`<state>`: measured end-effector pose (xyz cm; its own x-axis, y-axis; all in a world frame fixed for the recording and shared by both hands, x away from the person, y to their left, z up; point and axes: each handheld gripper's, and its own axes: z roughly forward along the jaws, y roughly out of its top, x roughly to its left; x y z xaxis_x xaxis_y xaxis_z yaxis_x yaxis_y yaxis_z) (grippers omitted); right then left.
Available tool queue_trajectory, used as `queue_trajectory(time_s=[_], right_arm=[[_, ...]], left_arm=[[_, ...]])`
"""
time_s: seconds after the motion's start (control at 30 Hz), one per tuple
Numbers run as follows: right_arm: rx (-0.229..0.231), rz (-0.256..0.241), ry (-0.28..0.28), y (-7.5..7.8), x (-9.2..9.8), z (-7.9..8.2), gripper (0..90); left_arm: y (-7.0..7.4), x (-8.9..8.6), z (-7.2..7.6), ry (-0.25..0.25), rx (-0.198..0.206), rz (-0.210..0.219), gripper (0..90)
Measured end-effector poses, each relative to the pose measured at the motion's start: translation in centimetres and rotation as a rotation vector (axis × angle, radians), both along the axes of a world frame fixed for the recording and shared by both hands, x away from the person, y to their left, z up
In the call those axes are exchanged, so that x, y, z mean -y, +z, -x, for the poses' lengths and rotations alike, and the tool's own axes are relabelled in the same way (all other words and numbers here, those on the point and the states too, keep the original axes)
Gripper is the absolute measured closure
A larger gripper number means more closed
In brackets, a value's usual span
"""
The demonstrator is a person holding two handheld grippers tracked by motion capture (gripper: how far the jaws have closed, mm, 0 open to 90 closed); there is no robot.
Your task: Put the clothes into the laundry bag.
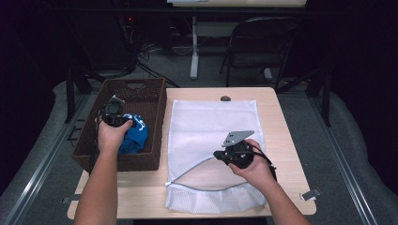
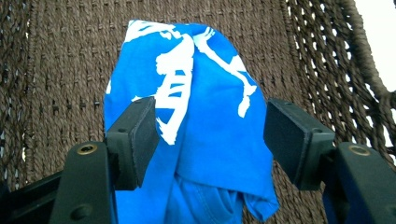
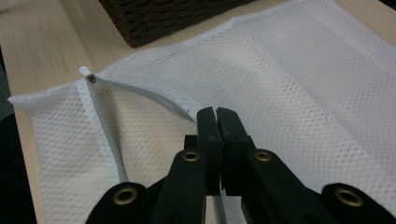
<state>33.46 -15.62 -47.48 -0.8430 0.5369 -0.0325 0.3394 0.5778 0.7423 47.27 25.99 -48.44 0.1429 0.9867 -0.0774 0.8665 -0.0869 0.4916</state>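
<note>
The left gripper (image 2: 208,140) was spread wide, one jaw on either side of a single blue cloth with white print (image 2: 201,116), neither pad pressing it; in the high view this gripper (image 1: 115,119) sat inside the one brown woven basket (image 1: 89,140), held by the left hand (image 1: 111,136), with the cloth (image 1: 136,136) bunched toward the basket's right wall. The right gripper (image 3: 217,123) had its jaws pressed together on the upper edge of the zipper opening of one white mesh laundry bag (image 3: 299,84), lifting that edge off the lower layer so the mouth gaped. In the high view the right gripper (image 1: 220,155), in the right hand (image 1: 256,168), was right of the basket, over the bag's (image 1: 211,122) near part, and the zipper line (image 1: 187,171) ran from it down-left to the bag's corner. The bag lay flat just beside the basket's right wall. One wooden table (image 1: 281,117) carried both; bare strips of tabletop remained right of the bag and in front of the basket. One small dark round object (image 1: 225,99) sat at the table's far edge, beyond the bag. One folding chair (image 1: 263,42) stood behind the table.
</note>
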Motion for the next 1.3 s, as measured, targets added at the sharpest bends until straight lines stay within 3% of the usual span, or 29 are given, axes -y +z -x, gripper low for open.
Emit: queue_trajectory(time_s=[0.3, 0.7, 1.03, 1.3], right_arm=[[-0.001, -0.003, 0.000, 0.0, 0.1, 0.0, 88.8], [-0.005, -0.006, -0.002, 0.0, 0.1, 0.0, 88.8], [-0.008, -0.009, -0.004, -0.1, 0.2, -0.1, 88.8], [-0.010, -0.010, -0.003, -0.1, 0.2, -0.1, 88.8]], left_arm=[[-1.1, -0.2, -0.9, 0.029, -0.025, -0.028, 28.1], [-2.7, 0.2, -2.1, 0.034, -0.086, 0.000, 22.6], [-3.5, 0.3, -2.7, 0.064, -0.117, -0.050, 22.4], [-4.0, -0.2, -3.1, 0.094, -0.147, -0.050, 19.9]])
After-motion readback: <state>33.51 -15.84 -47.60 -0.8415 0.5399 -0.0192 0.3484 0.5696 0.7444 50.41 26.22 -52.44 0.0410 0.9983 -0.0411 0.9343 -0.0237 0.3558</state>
